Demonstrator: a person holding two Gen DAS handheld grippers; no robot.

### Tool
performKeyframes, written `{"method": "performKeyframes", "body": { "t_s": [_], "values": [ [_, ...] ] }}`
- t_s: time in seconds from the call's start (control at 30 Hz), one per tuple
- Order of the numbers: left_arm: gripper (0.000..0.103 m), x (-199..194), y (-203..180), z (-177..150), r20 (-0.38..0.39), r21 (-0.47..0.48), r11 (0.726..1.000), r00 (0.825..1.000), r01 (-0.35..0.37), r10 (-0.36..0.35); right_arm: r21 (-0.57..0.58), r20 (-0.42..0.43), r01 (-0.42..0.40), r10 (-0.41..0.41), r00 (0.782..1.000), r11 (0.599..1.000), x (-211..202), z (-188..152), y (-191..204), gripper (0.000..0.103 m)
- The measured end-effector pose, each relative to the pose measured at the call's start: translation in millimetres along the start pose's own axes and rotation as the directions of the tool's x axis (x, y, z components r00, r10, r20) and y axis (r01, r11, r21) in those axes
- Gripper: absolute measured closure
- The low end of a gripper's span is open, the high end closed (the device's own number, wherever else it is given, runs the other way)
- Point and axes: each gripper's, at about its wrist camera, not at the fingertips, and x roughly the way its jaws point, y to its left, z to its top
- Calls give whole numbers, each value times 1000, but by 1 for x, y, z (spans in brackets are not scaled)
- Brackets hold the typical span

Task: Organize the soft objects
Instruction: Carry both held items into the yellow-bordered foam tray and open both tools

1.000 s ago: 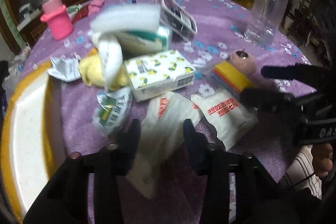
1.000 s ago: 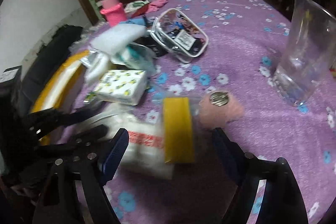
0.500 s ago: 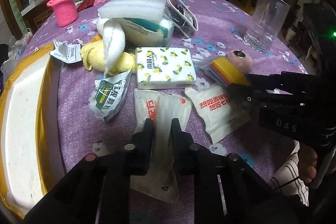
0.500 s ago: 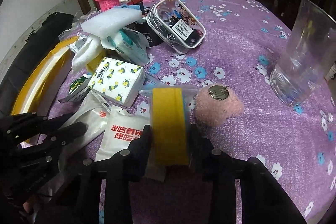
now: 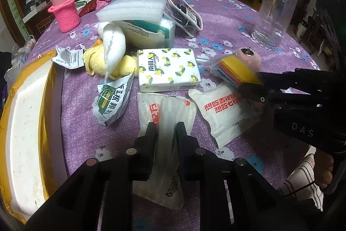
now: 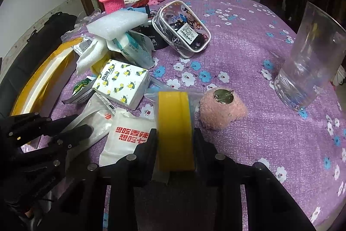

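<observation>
Nearest in the left wrist view, the left tool (image 5: 166,130) is closed down on a thin white plastic pouch (image 5: 164,114) lying flat on the purple-clothed bench (image 5: 227,21); its fingers pinch the film along the pouch's middle. The pouch looks limp, light and slippery, so a grip across a fold or bunched film should hold better than one on a flat edge.

In the right wrist view, the right tool (image 6: 174,138) is clamped on a yellow sponge pack (image 6: 174,122) in a clear bag, squeezing its two long sides. It looks light and springy, likely to compress rather than slip.

Just beside it sit a white sachet with red print (image 6: 127,135) and a pink fuzzy pouf (image 6: 222,112) with a metal clasp. Further off lie a lemon-print tissue pack (image 5: 167,68), a yellow towel (image 5: 95,57) and white foam sheets (image 5: 132,11). A tall clear glass (image 6: 311,66) stands well apart, fragile, worth avoiding.
</observation>
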Motion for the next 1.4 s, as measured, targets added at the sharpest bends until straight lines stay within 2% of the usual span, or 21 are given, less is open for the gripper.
{"method": "performKeyframes", "body": {
  "t_s": [0.5,0.67,0.73,0.83,0.9,1.0,1.1,1.2,1.23,1.3,1.37,1.4],
  "values": [
    [88,-1,-4,0,12,18,1000,1000,-15,15,-16,24,23,-23,999,1000,-9,-1,3,72],
    [90,-5,-9,-1,25,41,999,999,-31,30,-10,29,18,-18,999,1000,-11,0,3,72],
    [90,-9,-5,1,6,13,999,1000,29,-29,1,32,10,-10,999,1000,-12,1,1,72],
    [90,-23,10,6,-9,-82,985,988,154,-155,17,43,-10,10,999,1000,-15,2,-3,72],
    [90,-32,18,4,-21,-133,970,978,201,-206,32,42,-21,20,999,999,-15,2,-6,72],
    [90,-47,26,-3,-8,-180,955,971,235,-240,50,46,-52,50,998,997,-17,2,-6,72],
    [90,-67,33,-10,45,-206,951,973,229,-225,41,78,-50,47,996,998,-24,3,-2,72],
    [90,-86,51,-13,106,-275,941,979,195,-172,36,97,-56,52,994,998,-29,4,5,72],
    [90,-91,59,-14,123,-299,936,980,185,-154,30,98,-83,79,992,996,-31,6,9,72],
    [90,-105,80,-19,163,-353,927,984,122,-68,17,106,-133,130,986,991,-36,9,18,72],
    [90,-118,103,-25,196,-417,903,980,103,-22,-35,113,-193,196,974,981,-43,13,40,72],
    [90,-124,118,-29,206,-456,887,978,70,29,-52,110,-212,217,970,976,-44,15,48,72]
  ]
}}
